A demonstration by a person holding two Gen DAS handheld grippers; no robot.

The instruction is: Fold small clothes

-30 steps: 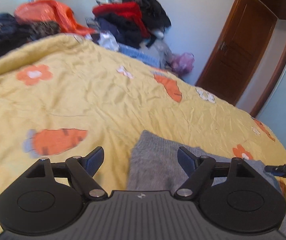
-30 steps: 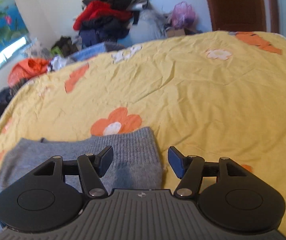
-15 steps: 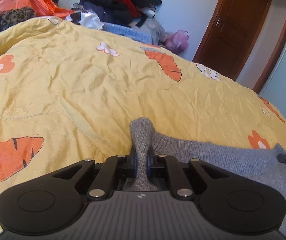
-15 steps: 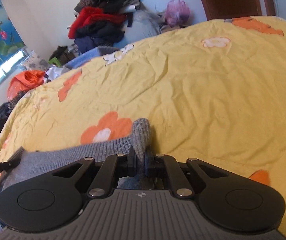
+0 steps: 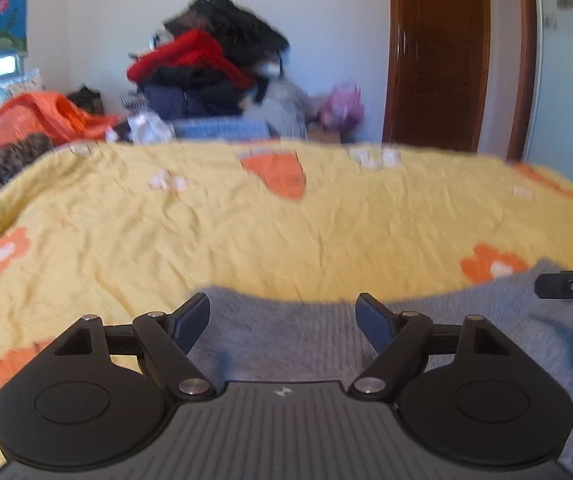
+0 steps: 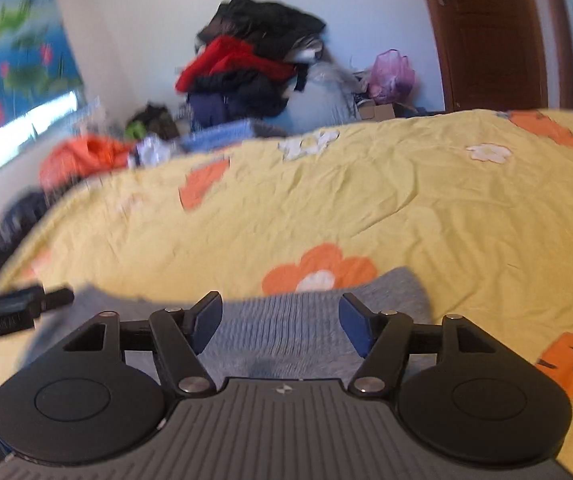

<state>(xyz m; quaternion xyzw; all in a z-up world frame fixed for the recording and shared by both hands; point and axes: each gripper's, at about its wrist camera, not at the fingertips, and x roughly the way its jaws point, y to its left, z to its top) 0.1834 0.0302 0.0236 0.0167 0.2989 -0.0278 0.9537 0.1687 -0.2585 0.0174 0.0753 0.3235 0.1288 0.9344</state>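
**A:** What does your left camera give you that the right one doesn't?

**B:** Your left gripper is over the near edge of the grey knit garment, jaws opening, blue pads clear of the cloth, nothing pinched. At the right edge you catch the tip of the other tool. The right camera shows your right gripper over the ribbed end of the same garment, jaws also opening, cloth beneath them but not gripped. It alone shows the lotus picture on the wall in full.

**A:** Count?

**B:** One grey garment, flat on the yellow bedspread at your near edge. Two grippers. One wooden door.

**A:** Surroundings, obstructions?

**B:** Heap of clothes past the bed's far side, with an orange bag and a pink bag nearby. Each gripper's body hides the cloth nearest you. Both views are blurred.
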